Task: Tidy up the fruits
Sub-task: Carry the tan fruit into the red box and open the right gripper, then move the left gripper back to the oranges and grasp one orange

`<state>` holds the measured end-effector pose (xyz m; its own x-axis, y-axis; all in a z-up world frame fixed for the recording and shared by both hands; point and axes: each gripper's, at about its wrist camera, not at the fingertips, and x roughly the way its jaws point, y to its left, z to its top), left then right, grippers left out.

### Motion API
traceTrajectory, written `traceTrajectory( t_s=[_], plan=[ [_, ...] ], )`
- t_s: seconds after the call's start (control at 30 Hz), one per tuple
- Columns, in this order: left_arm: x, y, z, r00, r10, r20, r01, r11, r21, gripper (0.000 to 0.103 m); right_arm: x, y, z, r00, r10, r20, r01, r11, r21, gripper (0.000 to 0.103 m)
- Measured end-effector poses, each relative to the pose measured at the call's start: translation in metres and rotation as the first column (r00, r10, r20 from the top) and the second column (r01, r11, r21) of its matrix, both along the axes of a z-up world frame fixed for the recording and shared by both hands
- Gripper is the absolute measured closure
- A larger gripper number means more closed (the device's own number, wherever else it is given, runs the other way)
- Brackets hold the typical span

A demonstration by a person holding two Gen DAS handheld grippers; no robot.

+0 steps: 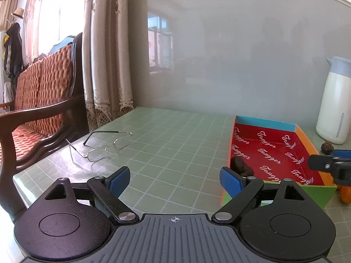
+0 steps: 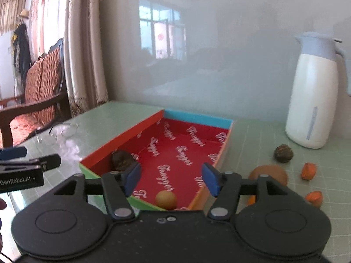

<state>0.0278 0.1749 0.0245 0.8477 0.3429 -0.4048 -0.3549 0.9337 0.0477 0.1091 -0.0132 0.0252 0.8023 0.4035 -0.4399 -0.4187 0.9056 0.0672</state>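
Note:
A shallow box (image 2: pixel 151 119) with a red printed floor lies on the green table; it also shows in the left wrist view (image 1: pixel 305 138). A dark wrinkled fruit (image 2: pixel 121 160) sits in its near left corner, seen too in the left wrist view (image 1: pixel 240 166). A small tan round fruit (image 2: pixel 166 199) lies at its near edge. My right gripper (image 2: pixel 171 178) is open and empty over the box's near end. My left gripper (image 1: pixel 174 180) is open and empty, left of the box. Right of the box lie a dark round fruit (image 2: pixel 283 153), a brown fruit (image 2: pixel 268 173) and small orange fruits (image 2: pixel 308 171).
A white and blue thermos jug (image 2: pixel 313 92) stands at the back right against the wall. Wire-rimmed glasses (image 1: pixel 103 146) lie on the table's left part. A wooden armchair (image 1: pixel 39 100) with orange cushions stands beyond the left edge, by curtains.

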Motion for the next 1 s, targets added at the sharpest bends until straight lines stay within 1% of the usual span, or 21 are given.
traceTrajectory(
  t_s=[0.03, 0.07, 0.1, 0.13, 0.2, 0.23, 0.33, 0.4, 0.5, 0.67, 0.73, 0.83, 0.87, 1.0],
  plan=[
    [-0.001, -0.002, 0.0, 1.0, -0.005, 0.003, 0.005, 1.0, -0.003, 0.013, -0.001, -0.006, 0.001, 1.0, -0.014, 0.005, 0.014, 1.0, 0.007, 0.027],
    [-0.001, -0.003, 0.001, 1.0, -0.01, 0.007, 0.01, 1.0, -0.004, 0.004, 0.0, -0.013, 0.002, 0.999, -0.035, 0.002, 0.035, 0.999, 0.019, 0.021],
    [-0.001, -0.006, 0.002, 1.0, -0.014, 0.016, 0.014, 1.0, -0.001, 0.0, 0.0, -0.021, 0.004, 0.998, -0.059, -0.002, 0.059, 0.998, 0.035, 0.017],
    [-0.003, -0.009, 0.003, 0.999, -0.018, 0.029, 0.018, 1.0, 0.005, 0.0, 0.001, -0.031, 0.006, 0.996, -0.088, -0.003, 0.088, 0.995, 0.056, 0.014],
    [-0.003, -0.014, 0.004, 0.998, -0.039, 0.041, 0.039, 0.999, 0.001, 0.0, 0.003, -0.054, 0.012, 0.987, -0.162, -0.003, 0.162, 0.981, 0.104, 0.001],
    [-0.003, -0.017, 0.004, 0.998, -0.046, 0.041, 0.046, 0.999, 0.002, 0.0, 0.003, -0.067, 0.015, 0.978, -0.209, 0.003, 0.207, 0.97, 0.124, 0.0],
    [0.001, -0.028, 0.005, 0.997, -0.065, 0.036, 0.065, 0.998, 0.015, 0.0, 0.001, -0.099, 0.02, 0.955, -0.296, 0.025, 0.289, 0.945, 0.151, 0.0],
    [0.003, -0.037, 0.006, 0.995, -0.086, 0.042, 0.085, 0.996, 0.023, 0.0, -0.002, -0.123, 0.02, 0.935, -0.353, 0.034, 0.341, 0.921, 0.188, 0.0],
    [0.004, -0.054, 0.008, 0.99, -0.131, 0.056, 0.129, 0.991, 0.038, 0.0, -0.003, -0.153, 0.016, 0.91, -0.414, -0.011, 0.405, 0.884, 0.232, 0.0],
    [0.009, -0.091, 0.011, 0.975, -0.207, 0.079, 0.201, 0.976, 0.08, 0.0, -0.003, -0.19, 0.005, 0.884, -0.452, -0.122, 0.468, 0.842, 0.269, 0.0],
    [0.008, -0.106, 0.013, 0.966, -0.238, 0.102, 0.23, 0.969, 0.088, 0.0, -0.006, -0.2, 0.003, 0.879, -0.453, -0.148, 0.477, 0.835, 0.274, 0.0],
    [0.006, -0.123, 0.016, 0.951, -0.278, 0.135, 0.274, 0.96, 0.05, 0.0, -0.011, -0.207, 0.002, 0.863, -0.482, -0.153, 0.506, 0.83, 0.237, 0.0],
    [0.006, -0.128, 0.016, 0.946, -0.293, 0.14, 0.29, 0.956, 0.04, 0.0, -0.013, -0.209, 0.002, 0.86, -0.487, -0.151, 0.51, 0.831, 0.223, 0.0],
    [0.007, -0.15, 0.015, 0.927, -0.349, 0.138, 0.35, 0.937, 0.014, 0.0, -0.015, -0.221, 0.002, 0.851, -0.502, -0.155, 0.525, 0.823, 0.219, 0.0]
  ],
)
